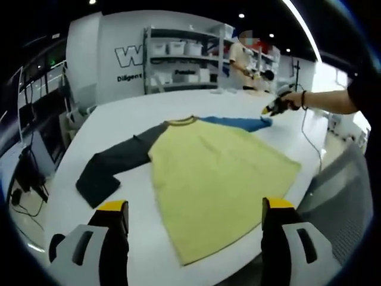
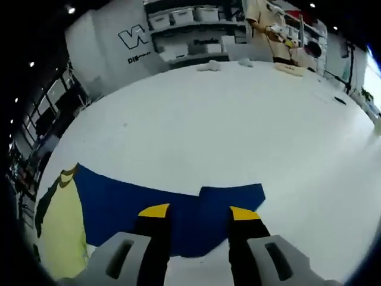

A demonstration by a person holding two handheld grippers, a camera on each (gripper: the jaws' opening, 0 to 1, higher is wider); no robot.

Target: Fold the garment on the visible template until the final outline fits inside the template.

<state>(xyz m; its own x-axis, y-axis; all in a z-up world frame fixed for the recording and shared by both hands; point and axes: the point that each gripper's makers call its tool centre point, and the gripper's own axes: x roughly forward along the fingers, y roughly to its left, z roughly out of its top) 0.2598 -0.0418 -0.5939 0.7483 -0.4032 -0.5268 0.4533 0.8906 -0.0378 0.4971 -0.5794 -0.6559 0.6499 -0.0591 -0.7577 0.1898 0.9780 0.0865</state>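
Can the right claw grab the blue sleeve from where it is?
Probably yes. The right claw sits open right over the blue sleeve, which lies flat on the table, with nothing in between.

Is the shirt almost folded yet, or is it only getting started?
Only starting. The yellow shirt lies spread flat on the white table, dark sleeve out. The right gripper is at the blue sleeve, jaws apart; the left gripper hovers open. All folds remain.

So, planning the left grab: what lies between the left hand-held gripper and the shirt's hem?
Bare white table, seen in the left gripper view, separates the left hand-held gripper from the shirt.
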